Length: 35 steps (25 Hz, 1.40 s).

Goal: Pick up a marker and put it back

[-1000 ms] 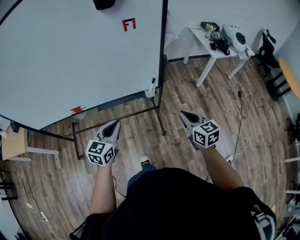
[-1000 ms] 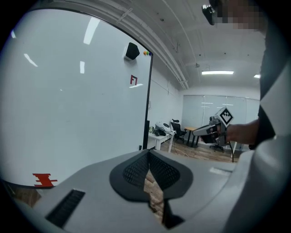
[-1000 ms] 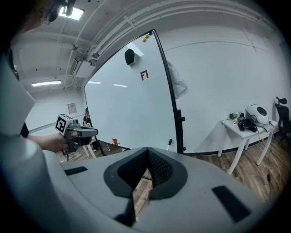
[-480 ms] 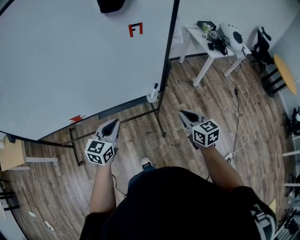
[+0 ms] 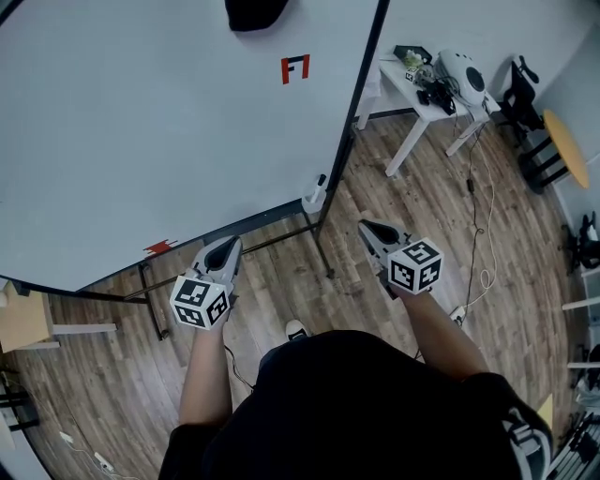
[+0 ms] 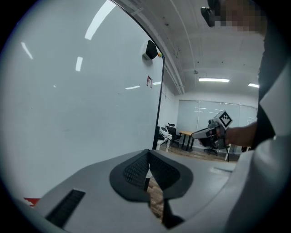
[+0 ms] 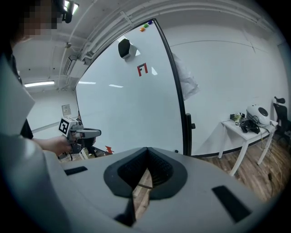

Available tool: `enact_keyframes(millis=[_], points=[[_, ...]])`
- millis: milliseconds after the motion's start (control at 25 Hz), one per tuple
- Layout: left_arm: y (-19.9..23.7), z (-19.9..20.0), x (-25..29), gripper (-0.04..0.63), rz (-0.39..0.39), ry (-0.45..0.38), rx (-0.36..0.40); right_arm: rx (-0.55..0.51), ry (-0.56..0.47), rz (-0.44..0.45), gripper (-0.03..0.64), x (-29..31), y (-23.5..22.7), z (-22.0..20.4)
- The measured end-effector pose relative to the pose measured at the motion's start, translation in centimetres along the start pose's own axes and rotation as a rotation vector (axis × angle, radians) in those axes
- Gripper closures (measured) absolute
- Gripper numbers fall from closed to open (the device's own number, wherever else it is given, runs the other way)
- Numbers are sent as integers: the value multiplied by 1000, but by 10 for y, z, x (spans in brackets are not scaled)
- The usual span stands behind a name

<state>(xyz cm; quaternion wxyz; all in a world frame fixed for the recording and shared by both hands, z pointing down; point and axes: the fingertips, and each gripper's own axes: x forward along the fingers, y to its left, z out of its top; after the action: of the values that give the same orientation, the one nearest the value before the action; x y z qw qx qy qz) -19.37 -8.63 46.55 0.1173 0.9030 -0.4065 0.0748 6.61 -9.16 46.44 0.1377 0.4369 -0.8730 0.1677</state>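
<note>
Approach stage, I'd judge: left gripper (image 5: 226, 251) and right gripper (image 5: 368, 230), jaws clenched on nothing, hang well short of what looks like the marker (image 5: 320, 181) in the cup (image 5: 313, 201) at the whiteboard (image 5: 169, 131) corner; next needs reaching and opening.

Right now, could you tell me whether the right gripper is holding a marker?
No, the right gripper has its jaws shut together with nothing between them.

wood-plank floor (image 5: 394, 234), freestanding whiteboard (image 5: 141, 122), cluttered white table (image 5: 427, 98) against pale wall (image 5: 506, 28)
</note>
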Motion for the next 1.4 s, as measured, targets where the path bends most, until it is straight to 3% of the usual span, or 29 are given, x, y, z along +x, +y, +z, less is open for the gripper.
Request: enact_keyframes(millis=[400, 800, 1160, 1400], points=[[30, 14, -2, 584, -16, -12, 33, 5, -59, 25, 621, 23, 18, 19], [29, 23, -3, 584, -41, -20, 61, 5, -73, 13, 621, 27, 20, 23], [25, 30, 1, 584, -27, -33, 61, 10, -58, -5, 621, 33, 2, 17], [26, 39, 10, 584, 5, -41, 55, 8, -55, 32, 621, 53, -12, 23]])
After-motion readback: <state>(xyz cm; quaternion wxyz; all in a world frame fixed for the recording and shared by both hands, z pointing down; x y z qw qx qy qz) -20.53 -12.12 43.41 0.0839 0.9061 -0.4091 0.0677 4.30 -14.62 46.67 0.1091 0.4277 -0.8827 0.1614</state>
